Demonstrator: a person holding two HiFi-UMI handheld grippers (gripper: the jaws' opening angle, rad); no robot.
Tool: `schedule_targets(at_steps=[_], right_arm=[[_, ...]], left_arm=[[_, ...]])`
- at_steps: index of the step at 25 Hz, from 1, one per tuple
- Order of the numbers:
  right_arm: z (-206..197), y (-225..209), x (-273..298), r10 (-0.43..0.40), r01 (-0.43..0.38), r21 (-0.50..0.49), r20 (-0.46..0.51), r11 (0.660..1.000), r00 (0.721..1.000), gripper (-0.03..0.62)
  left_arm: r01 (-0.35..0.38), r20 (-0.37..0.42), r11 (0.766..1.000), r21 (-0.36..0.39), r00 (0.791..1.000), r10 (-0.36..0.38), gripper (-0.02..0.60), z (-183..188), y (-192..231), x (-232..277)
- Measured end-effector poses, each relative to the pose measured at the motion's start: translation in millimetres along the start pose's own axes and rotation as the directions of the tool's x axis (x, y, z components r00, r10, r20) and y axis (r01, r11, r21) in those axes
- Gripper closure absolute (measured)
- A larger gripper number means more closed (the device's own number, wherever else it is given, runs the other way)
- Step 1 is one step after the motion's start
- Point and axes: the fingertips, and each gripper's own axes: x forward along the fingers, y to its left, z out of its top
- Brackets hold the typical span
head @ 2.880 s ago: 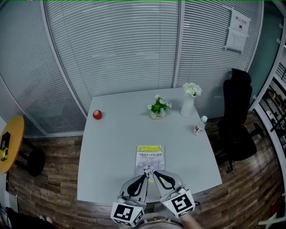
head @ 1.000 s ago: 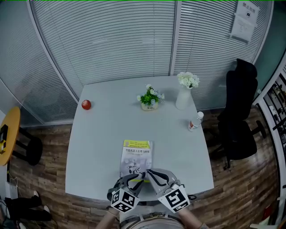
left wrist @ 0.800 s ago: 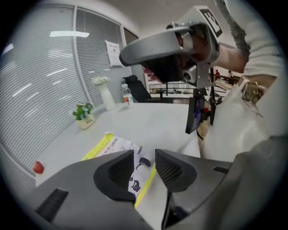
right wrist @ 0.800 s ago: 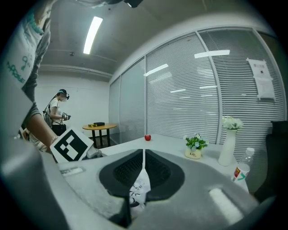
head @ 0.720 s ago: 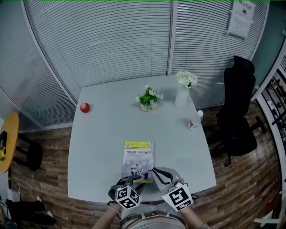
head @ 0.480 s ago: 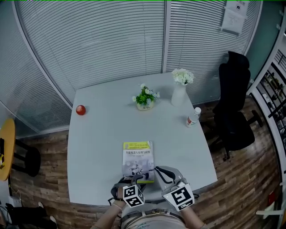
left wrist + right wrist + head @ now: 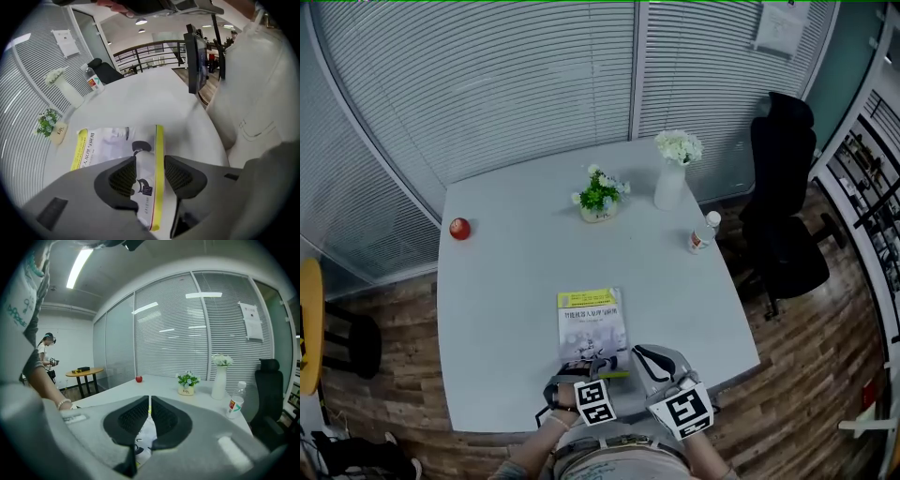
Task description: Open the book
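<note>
Furthest left we see a yellow round table (image 7: 307, 328), then a red apple (image 7: 460, 228) near the left edge of the white table (image 7: 506, 300). The book (image 7: 592, 323) lies closed and flat, cover up, on the near middle of that table, right in front of us. Our left gripper (image 7: 150, 160) points down over the book's near end. Its jaws have just been opening and now stand wide, with the book's yellow-edged side between them and the pads off it. Our right gripper (image 7: 150, 404) sits just beside it at the book's near right corner, jaws drawn to a thin slit, gripping nothing that we can see. Beyond the book and well apart from it stand a small potted plant (image 7: 599, 195), a white vase of flowers (image 7: 671, 178) and a water bottle (image 7: 701, 234) near the right edge. A black office chair (image 7: 780, 216) stands past that edge
</note>
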Motion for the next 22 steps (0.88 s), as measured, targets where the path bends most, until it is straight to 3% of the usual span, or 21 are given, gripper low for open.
schedule_targets(at_steps=[5, 11, 17, 22], right_arm=[[-0.4, -0.3, -3.2, -0.041, 0.041, 0.018, -0.016, 0.999, 0.999, 0.577], [-9.1, -4.0, -11.7, -0.081, 0.081, 0.028, -0.027, 0.996, 0.996, 0.577], [-12.3, -3.7, -18.4, -0.106, 0.108, 0.030, -0.042, 0.994, 0.993, 0.579], [-15.4, -2.6, -21.0, -0.110, 0.112, 0.029, -0.041, 0.993, 0.993, 0.579]], left_arm=[[0.074, 0.019, 0.996, -0.052, 0.997, -0.073, 0.394, -1.1, -2.2, 4.6], [0.177, 0.096, 0.971, -0.158, 0.982, -0.164, 0.400, 2.5, 0.4, -2.6], [0.146, 0.130, 0.982, -0.119, 0.983, -0.130, 0.480, 5.4, -6.5, -8.6], [0.067, 0.146, 0.993, -0.101, 0.988, -0.052, 0.529, 6.1, -9.0, -13.8]])
